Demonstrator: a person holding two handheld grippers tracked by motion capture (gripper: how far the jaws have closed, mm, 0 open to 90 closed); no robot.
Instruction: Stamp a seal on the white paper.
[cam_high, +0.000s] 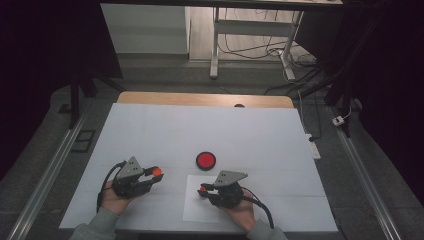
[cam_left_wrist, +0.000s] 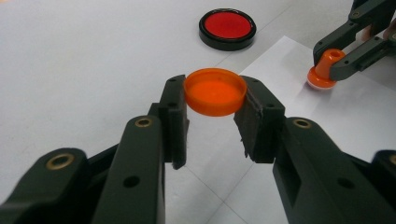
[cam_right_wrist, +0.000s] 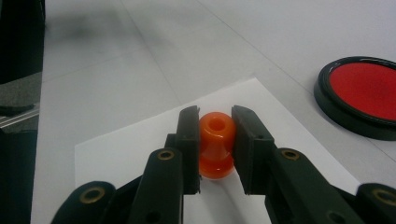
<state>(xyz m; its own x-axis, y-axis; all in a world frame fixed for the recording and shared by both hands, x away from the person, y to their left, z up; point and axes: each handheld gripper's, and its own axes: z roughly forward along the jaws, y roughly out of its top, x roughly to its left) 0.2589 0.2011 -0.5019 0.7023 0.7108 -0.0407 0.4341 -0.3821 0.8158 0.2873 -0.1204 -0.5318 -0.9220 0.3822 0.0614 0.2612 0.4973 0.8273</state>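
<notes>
Two grippers are at work over a white table, each pinching a small orange piece. Take the red ink pad, a round black-rimmed dish lying flat near the middle of the table, as the landmark.

On the pad's left and a little nearer the person, the left gripper holds an orange cap by its rim. Its pads press on opposite sides of the cap, whose hollow side faces up in the left gripper view. The cap hangs clear above the table there, with the pad farther off behind it.

Just in front of the pad, toward the person, lies a white sheet of paper. Over the sheet's far edge, the right gripper is closed on an orange stamp. This is a small knob-shaped piece with a hole in its top, gripped at the narrow waist. In the left gripper view its pale base sits at the paper, though I cannot tell whether it is pressed down or just grazing. From the right gripper view the pad sits off to the right of the stamp, close by but apart.
</notes>
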